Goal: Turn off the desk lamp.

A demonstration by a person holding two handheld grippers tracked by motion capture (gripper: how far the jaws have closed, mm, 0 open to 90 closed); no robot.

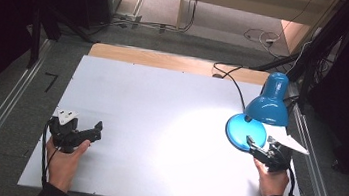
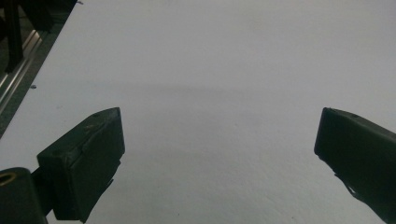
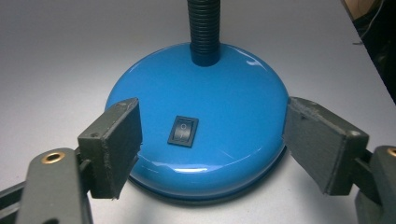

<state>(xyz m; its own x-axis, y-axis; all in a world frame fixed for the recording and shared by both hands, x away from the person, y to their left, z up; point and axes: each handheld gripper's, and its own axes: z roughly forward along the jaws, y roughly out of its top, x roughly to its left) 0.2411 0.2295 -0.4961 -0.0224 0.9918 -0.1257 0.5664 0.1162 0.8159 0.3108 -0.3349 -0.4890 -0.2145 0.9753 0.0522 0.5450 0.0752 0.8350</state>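
The blue desk lamp (image 1: 261, 113) stood upright near the right edge of the bench, lit, its glossy shade (image 1: 269, 100) tilted down leftwards over its round domed base (image 3: 201, 135). A black ribbed gooseneck (image 3: 203, 32) rose from the dome; a black rocker switch (image 3: 183, 131) sat in front, seemingly pressed on.

The left gripper (image 2: 219, 154) has its two black jaws spread wide apart, with nothing between them. Under them lies the bare white table top (image 2: 224, 70). At the upper left, past the table's edge, runs a metal rail (image 2: 16, 77) on dark floor.
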